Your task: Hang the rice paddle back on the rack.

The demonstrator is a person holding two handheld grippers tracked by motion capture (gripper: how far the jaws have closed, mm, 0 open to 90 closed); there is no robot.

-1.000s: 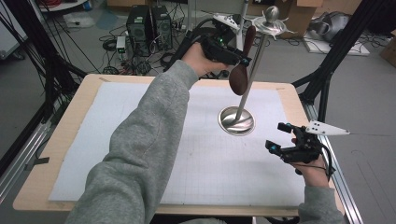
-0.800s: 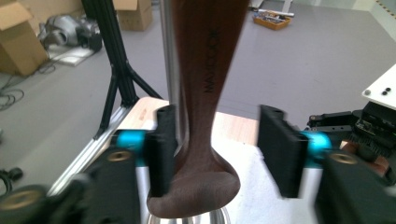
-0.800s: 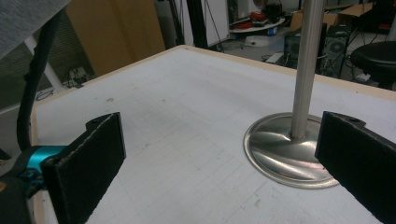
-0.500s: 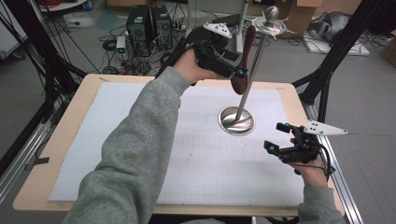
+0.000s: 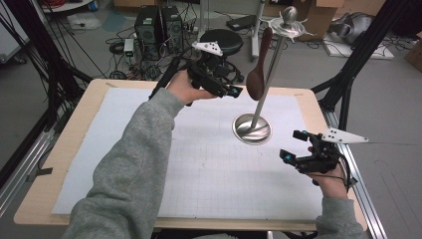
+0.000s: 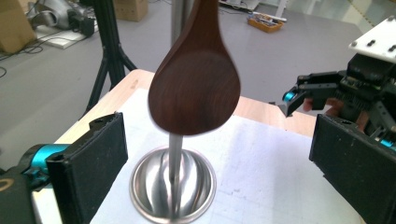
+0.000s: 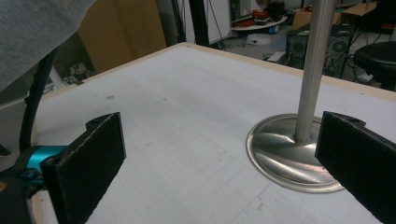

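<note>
The left gripper (image 5: pixel 234 92) is held up over the far side of the desk (image 5: pixel 74 129), its fingers (image 6: pixel 88 163) wide apart and empty, aimed at the spoon (image 5: pixel 256 79) just beyond them. In the left gripper view the dark wooden bowl of the spoon (image 6: pixel 196 91) hangs between the fingers but touches neither. The spoon hangs bowl down from the top of the stand (image 5: pixel 254 129), beside its steel pole.

It looks light, stiff and smooth, free to swing on its hook. The slim handle above the bowl seems the surer place to pinch, since the rounded bowl could slip.

The right gripper (image 5: pixel 293 147) hovers low near the stand's base, fingers (image 7: pixel 93 154) likewise spread wide, holding nothing.
</note>
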